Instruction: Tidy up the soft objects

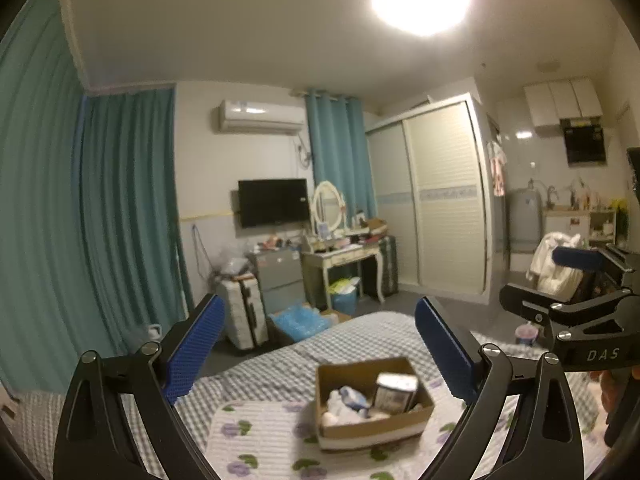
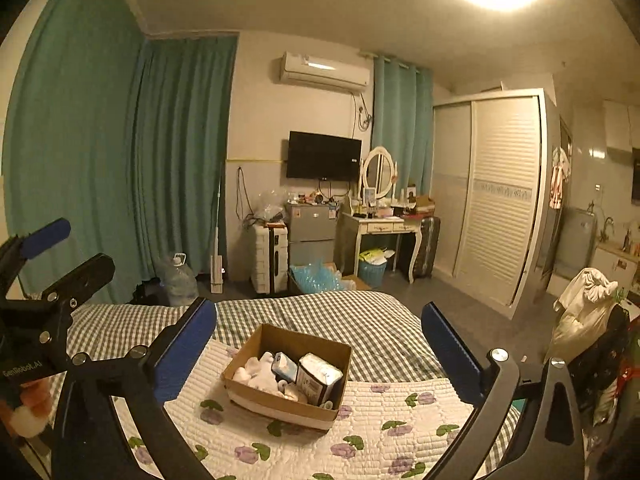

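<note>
Cardboard box of soft items sits on the quilt, ahead of both tongs.
Left gripper and right gripper gape wide, empty, raised above the bed.

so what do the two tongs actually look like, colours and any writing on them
Both are black frames with silver bolts and flat blue textured pads on the fingers. The left tongs show that close up; seen from the right camera, their body reads "GenRobot.AI". The right tongs look the same, and their body, seen from the left camera, carries white letters "DAS".
</note>
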`<state>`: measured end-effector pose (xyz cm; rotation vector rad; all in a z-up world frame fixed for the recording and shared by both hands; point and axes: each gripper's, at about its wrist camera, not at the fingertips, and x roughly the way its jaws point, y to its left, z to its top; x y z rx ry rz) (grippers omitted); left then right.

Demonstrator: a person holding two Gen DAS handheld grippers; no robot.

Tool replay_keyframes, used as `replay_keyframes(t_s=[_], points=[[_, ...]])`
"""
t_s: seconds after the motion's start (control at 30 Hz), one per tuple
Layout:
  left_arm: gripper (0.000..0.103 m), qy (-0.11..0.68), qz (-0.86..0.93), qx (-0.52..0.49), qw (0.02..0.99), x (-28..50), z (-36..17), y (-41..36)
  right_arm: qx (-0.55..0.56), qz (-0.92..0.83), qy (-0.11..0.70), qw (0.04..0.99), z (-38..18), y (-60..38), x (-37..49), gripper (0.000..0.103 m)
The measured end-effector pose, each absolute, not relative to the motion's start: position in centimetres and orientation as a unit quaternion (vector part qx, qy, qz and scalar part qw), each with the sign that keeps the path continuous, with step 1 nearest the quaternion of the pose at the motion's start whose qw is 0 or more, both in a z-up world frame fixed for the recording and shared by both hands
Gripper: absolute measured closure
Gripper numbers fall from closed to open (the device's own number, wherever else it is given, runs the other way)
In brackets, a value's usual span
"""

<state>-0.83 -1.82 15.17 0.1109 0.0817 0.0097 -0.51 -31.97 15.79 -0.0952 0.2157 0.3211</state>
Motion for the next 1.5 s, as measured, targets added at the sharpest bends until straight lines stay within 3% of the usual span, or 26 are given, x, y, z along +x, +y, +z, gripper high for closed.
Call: replay_keyframes(t_s=[0.3,0.63,1.5], points=[[0.005,0.083,0.000,0.036,0.996,1.7,8.2,0.3,-0.005,0.135,0.105,0.985,6.4,-31.5,-0.3,0.000],[0.005,0.136,0.006,0.042,0.990,5.0,1.1,0.0,0.015,0.121,0.167,0.978,-2.3,-31.5,3.1,0.000],[0.005,0.165,-0.011,0.020,0.986,4.8,-0.7,0.4,0.016,0.118,0.177,0.977,-2.9,-30.9,2.5,0.000]])
